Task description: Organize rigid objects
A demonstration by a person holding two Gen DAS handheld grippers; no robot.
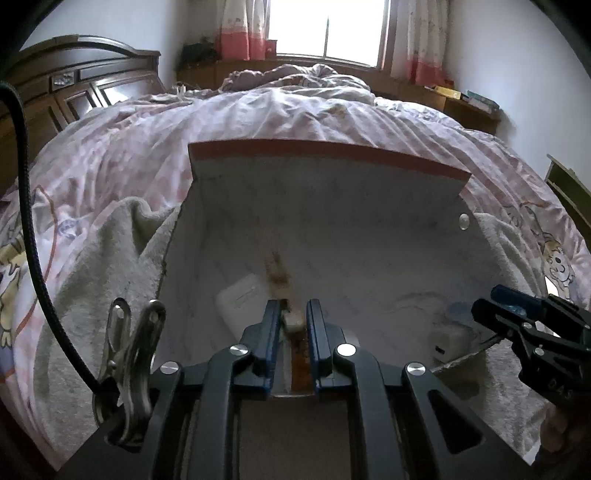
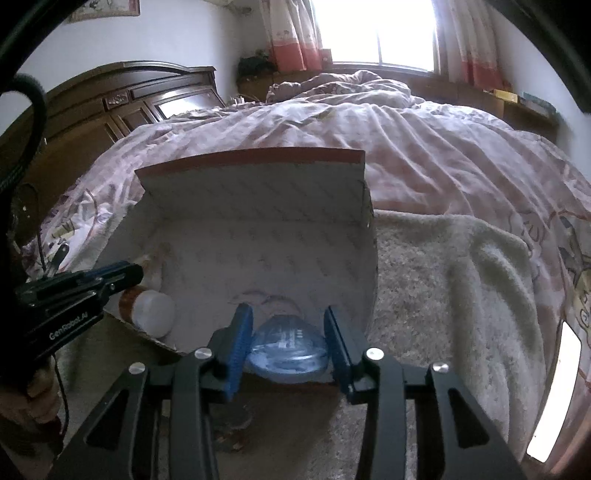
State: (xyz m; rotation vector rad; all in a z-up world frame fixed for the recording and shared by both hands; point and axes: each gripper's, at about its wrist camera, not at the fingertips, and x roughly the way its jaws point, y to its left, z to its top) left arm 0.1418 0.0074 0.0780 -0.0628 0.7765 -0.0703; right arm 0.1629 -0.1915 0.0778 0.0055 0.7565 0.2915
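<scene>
A white cardboard box with a red-edged raised lid lies open on the bed. My left gripper is over its near side, shut on a thin brown stick-like thing with a pale piece on it. My right gripper is at the box's front edge, shut on a clear blue rounded plastic thing. In the box lie a flat white slab and an amber bottle with a white cap. Each gripper shows in the other's view: the right gripper, the left gripper.
The box rests on a cream fleece blanket over a pink quilt. A dark wooden headboard stands at the left, a window with curtains at the back. A hand holds the left gripper's grip.
</scene>
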